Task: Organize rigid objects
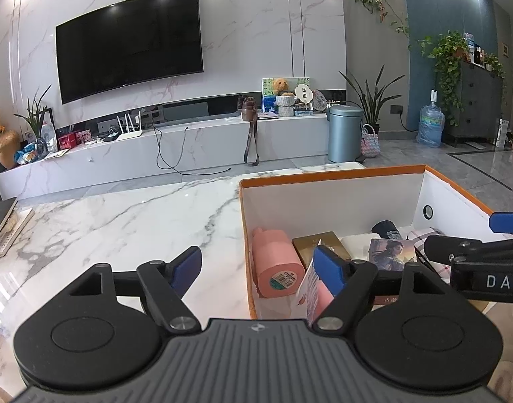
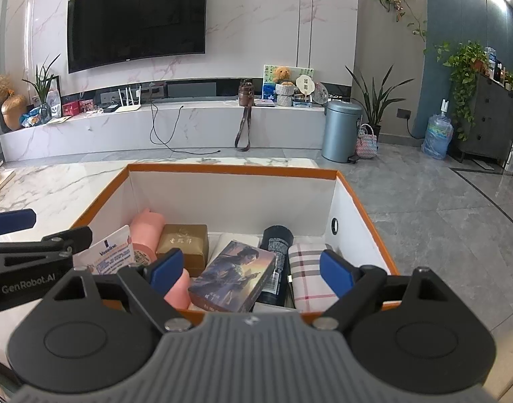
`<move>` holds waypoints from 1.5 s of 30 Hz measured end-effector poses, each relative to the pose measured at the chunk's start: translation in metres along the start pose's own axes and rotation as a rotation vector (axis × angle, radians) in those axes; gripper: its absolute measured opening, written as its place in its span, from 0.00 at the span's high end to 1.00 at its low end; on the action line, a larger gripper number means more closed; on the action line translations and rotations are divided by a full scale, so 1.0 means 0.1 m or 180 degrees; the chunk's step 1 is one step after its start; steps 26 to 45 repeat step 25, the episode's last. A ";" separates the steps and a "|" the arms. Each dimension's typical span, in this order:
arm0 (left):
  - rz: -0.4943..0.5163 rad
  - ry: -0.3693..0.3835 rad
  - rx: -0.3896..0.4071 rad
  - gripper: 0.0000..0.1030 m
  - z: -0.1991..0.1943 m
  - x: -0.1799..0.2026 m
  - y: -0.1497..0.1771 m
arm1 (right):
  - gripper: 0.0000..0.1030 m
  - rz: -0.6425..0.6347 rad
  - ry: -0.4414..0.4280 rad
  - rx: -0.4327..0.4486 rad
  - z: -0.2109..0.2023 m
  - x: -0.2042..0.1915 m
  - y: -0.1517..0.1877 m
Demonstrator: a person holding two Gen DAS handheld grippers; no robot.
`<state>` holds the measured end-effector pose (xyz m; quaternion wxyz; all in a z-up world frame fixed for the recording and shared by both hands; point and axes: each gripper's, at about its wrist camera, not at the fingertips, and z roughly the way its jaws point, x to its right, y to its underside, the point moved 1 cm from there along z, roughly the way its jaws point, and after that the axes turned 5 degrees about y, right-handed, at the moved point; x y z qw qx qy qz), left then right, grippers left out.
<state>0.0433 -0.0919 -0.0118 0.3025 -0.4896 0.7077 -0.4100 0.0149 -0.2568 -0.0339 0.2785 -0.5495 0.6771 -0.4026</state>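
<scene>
An orange-rimmed white box (image 2: pixel 233 198) (image 1: pixel 323 201) stands on the marble table (image 1: pixel 122 221). It holds a pink bottle (image 2: pixel 145 231) (image 1: pixel 273 262), a gold box (image 2: pixel 186 245) (image 1: pixel 320 245), an illustrated book (image 2: pixel 236 275) (image 1: pixel 392 252), a dark bottle (image 2: pixel 276 262), a checked case (image 2: pixel 306 278) and a pink Vaseline tube (image 2: pixel 112 255) (image 1: pixel 315 288). My left gripper (image 1: pixel 259 270) is open, straddling the box's left wall, its right finger beside the tube. My right gripper (image 2: pixel 251 270) is open and empty over the box's near edge.
Books (image 1: pixel 1 228) lie at the table's left edge. Beyond the table are a TV cabinet (image 1: pixel 172 147), a bin (image 1: pixel 343 134) and grey floor to the right (image 2: pixel 441 208).
</scene>
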 end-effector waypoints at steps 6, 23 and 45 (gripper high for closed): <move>0.0021 -0.0012 -0.0006 0.13 -0.01 0.00 0.00 | 0.15 0.0000 0.0001 0.0000 0.00 0.00 0.00; 0.0047 -0.0009 0.0018 0.13 -0.02 0.02 -0.02 | 0.15 -0.0003 0.0000 0.0004 0.00 0.00 0.00; 0.0047 -0.0011 0.0027 0.13 -0.03 0.01 -0.03 | 0.15 -0.0001 0.0000 0.0002 0.00 0.00 0.00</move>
